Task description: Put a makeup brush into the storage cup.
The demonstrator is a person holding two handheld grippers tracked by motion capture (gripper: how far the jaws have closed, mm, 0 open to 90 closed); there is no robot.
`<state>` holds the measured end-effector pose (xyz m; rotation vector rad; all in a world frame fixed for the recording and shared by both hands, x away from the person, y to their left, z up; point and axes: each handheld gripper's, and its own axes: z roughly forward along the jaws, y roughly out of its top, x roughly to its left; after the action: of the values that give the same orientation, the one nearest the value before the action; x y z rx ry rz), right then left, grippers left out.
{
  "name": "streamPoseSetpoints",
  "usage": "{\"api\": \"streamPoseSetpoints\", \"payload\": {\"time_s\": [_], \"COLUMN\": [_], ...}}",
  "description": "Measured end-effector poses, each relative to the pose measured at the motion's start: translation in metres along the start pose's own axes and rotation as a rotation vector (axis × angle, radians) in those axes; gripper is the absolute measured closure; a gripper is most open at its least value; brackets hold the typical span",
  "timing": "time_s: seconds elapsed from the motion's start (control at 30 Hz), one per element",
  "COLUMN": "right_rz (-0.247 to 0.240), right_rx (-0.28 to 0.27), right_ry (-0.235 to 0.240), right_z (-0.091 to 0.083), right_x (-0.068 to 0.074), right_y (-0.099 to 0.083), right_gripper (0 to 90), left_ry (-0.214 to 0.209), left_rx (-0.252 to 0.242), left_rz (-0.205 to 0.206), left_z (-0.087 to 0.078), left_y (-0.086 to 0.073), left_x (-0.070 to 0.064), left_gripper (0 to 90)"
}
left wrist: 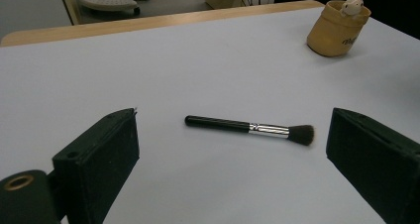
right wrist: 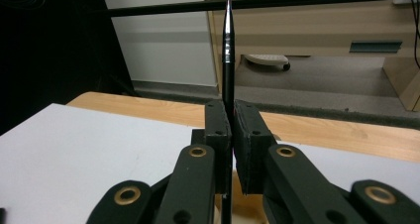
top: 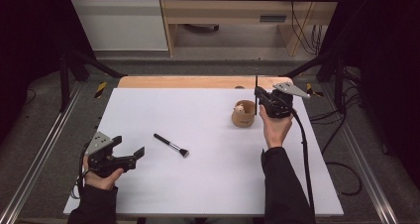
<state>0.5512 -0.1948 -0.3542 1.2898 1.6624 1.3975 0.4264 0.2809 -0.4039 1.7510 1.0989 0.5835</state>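
Observation:
A black makeup brush (top: 171, 145) with a silver ferrule lies flat on the white table top (top: 208, 184), bristles toward the near right. My left gripper (top: 130, 146) is held low at the table's near left, open, with that brush (left wrist: 247, 127) lying on the table a short way beyond its jaws (left wrist: 233, 119). My right gripper (top: 257, 93) is raised at the far right beside a round wooden cup (top: 243, 116). It is shut on a thin black brush handle (right wrist: 227, 45) that stands upright (top: 256, 85).
A small pale figure (left wrist: 352, 5) sits in the wooden cup (left wrist: 337, 33). A wooden strip (top: 198, 82) runs along the table's far edge. Metal rails and cables lie on the floor at both sides, and a wooden cabinet stands beyond the table.

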Motion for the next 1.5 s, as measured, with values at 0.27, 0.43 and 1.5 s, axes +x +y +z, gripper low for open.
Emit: {"api": "streamPoseSetpoints", "payload": {"time_s": [0.27, 0.43, 1.5], "right_rz": [0.009, 0.021, 0.03], "right_rx": [-0.017, -0.016, 0.016], "right_ry": [-0.012, -0.023, -0.044], "right_z": [0.017, 0.027, 0.063], "right_x": [-0.002, -0.007, -0.01], "right_y": [0.004, 0.003, -0.011], "right_gripper": [85.8, 85.8, 85.8], "left_ry": [-0.002, -0.002, -0.007], "left_rx": [-0.001, 0.0, -0.003], "left_rz": [-0.005, -0.005, -0.003], "left_z": [0.0, 0.0, -0.001], "left_y": [0.0, 0.0, 0.0], "left_x": [0.001, 0.0, 0.0], "left_gripper": [5.5, 5.5, 5.5]}}
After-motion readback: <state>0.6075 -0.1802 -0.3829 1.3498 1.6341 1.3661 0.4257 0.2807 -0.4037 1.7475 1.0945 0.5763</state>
